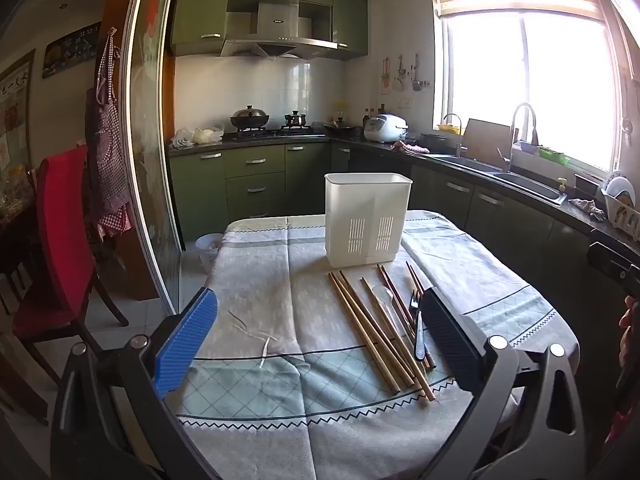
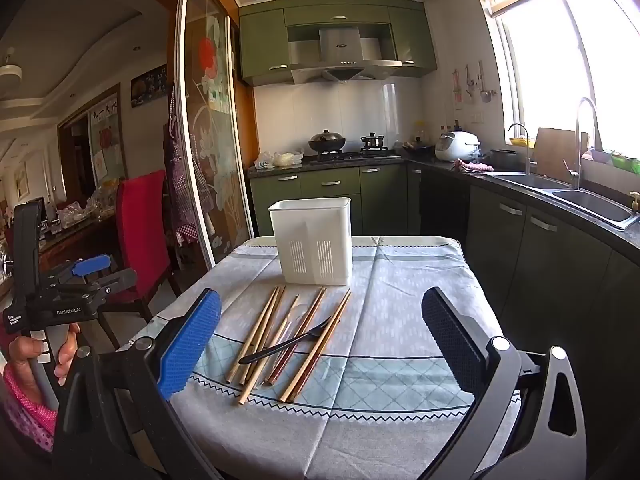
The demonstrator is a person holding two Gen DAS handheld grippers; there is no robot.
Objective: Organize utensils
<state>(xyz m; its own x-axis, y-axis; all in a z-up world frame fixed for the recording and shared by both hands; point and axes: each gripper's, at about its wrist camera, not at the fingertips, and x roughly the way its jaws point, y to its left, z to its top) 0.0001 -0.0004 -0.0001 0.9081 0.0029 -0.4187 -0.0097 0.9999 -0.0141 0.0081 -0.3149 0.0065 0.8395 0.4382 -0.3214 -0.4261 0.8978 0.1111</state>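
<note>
Left wrist view: left gripper [image 1: 320, 324] spread wide and empty above chopsticks [image 1: 372, 328] and fork [image 1: 416, 320], laid before the white caddy [image 1: 366, 222] for sorting.
Right wrist view: right gripper [image 2: 320, 338] likewise released, facing the same pile.

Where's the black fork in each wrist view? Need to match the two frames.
Left wrist: black fork lies right of centre, at the right edge of the chopsticks, close to the black right finger.
Right wrist: fork lies centre-left, diagonally across the chopsticks.
Shared landmark: the white utensil holder stands upright on the tablecloth behind the pile in both.
</note>
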